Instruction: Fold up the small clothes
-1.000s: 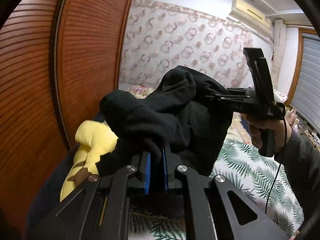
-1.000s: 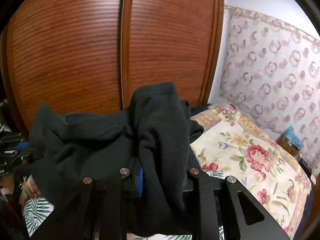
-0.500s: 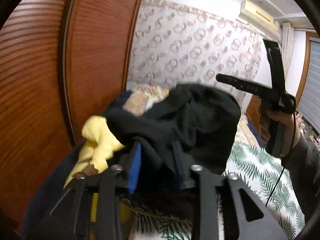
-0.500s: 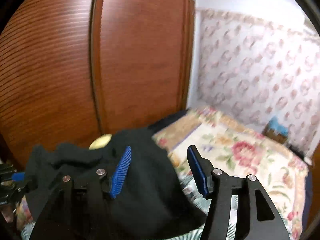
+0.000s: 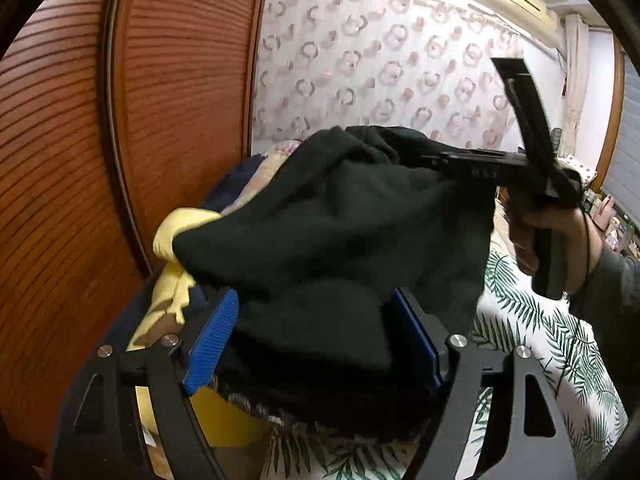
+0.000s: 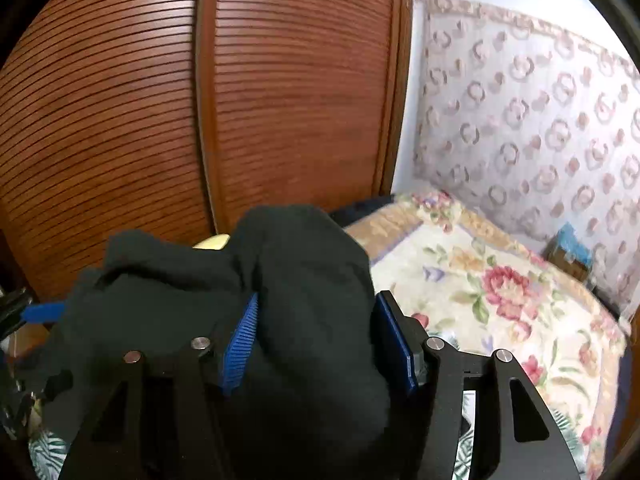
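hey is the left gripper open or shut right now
Open. The left gripper has its blue pads spread wide apart, with the black garment bunched loosely between them, not pinched.

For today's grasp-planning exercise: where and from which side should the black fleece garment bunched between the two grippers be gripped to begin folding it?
Probably the black fleece garment is best taken at its frayed lower hem, low in the left wrist view. It hangs as one free, thin edge; the mass above is rumpled, layered. Come from below, pads flat either side. Both the left gripper and right gripper stand open.
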Demonstrator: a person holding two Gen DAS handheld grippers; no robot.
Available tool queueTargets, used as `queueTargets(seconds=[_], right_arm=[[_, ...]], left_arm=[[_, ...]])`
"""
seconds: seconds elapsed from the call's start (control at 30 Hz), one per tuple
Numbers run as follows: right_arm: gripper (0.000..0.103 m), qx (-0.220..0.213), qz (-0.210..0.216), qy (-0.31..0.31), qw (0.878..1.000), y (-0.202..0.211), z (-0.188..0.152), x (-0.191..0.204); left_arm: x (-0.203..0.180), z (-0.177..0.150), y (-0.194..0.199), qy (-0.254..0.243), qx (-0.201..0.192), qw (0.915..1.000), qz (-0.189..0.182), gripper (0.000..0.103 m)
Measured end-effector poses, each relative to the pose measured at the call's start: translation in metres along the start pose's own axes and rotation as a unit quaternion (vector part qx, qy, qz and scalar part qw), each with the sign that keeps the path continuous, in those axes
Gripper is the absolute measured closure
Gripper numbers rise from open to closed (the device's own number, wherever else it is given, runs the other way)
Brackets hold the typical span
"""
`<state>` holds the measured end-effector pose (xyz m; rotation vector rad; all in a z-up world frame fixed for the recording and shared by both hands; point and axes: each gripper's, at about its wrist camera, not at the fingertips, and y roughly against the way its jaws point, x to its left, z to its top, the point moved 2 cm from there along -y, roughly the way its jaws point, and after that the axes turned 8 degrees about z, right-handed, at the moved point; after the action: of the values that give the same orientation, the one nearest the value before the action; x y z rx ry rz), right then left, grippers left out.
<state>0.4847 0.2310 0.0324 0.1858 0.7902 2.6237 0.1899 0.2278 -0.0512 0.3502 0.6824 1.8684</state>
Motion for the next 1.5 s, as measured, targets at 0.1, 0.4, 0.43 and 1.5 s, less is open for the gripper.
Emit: queueTargets(seconds=[0.1, 0.4, 0.43, 1.5], right_arm=[[0.043, 0.0, 0.022, -0.032, 0.999, -0.005, 0.003, -0.011], [0.041, -0.014, -0.008, -0.049, 0.999, 0.028, -0.024, -0.008], [0.041, -0.017, -0.012, -0.048, 0.999, 0.039, -0.032, 0.0], [0.023, -0.076, -0.126, -0.108, 0.983, 0.334, -0.212, 0.144]], left_arm=[[0.003, -0.003, -0.001, 0.005, 0.004, 1.0, 0.002, 0.024], [-0.008, -0.004, 0.019, -0.017, -0.021, 0.9996, 0.008, 0.021], [-0.01, -0.003, 0.023, -0.02, -0.026, 0.9994, 0.008, 0.021], [-0.142, -0.056, 0.142, -0.11, -0.076, 0.9875, -0.084, 0.016]])
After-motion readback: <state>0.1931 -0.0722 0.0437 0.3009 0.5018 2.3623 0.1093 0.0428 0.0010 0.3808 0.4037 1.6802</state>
